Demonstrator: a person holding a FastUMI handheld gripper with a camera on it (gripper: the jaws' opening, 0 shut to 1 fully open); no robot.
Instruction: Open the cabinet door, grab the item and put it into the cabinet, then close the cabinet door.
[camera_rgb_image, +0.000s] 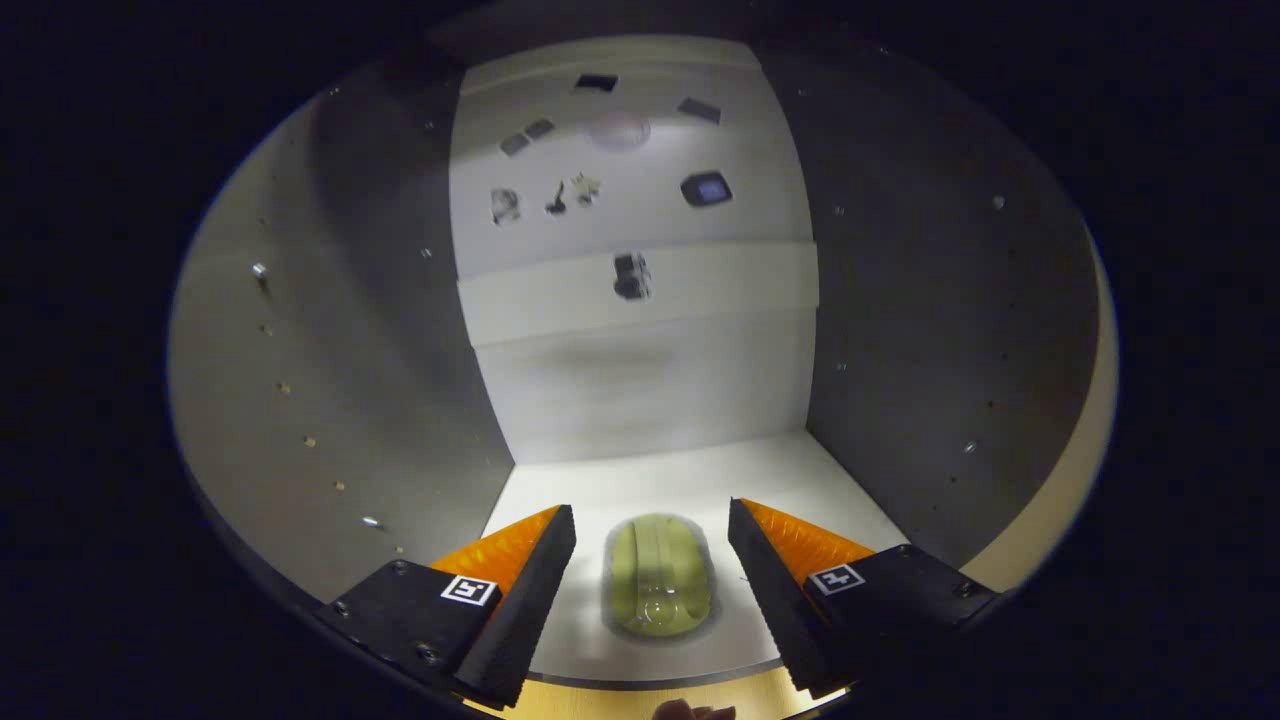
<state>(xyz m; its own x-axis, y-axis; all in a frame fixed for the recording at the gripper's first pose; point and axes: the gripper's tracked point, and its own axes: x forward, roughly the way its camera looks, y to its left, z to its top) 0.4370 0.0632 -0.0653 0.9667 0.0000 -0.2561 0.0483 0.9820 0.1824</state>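
Along the left of the frame the cabinet's left wall is running back in shadow, dotted with small shelf-pin holes and a few metal studs. At the lower left the gripper's left finger is reaching in over the cabinet floor.

In the lower middle, the gripper is standing wide, its fingers well apart and pressing on nothing. Between them the item, a small rounded yellow-green thing with a glossy, clear-looking shell, is lying on the floor just inside the front edge, with a gap on each side. So the item is looking already placed, and the step in hand is probably the release and pull-out before closing the door.

To do that well, the fingers should be kept spread and drawn straight back along their own line, without sweeping sideways, since the rounded item could roll or skid if nudged.

Above the middle, the back panel is catching the light and carrying several small dark marks or fittings, too small to identify.

At the lower right the right finger is mirroring the left, and beyond it the right wall is curving away, with the pale front edge of the cabinet beside it.
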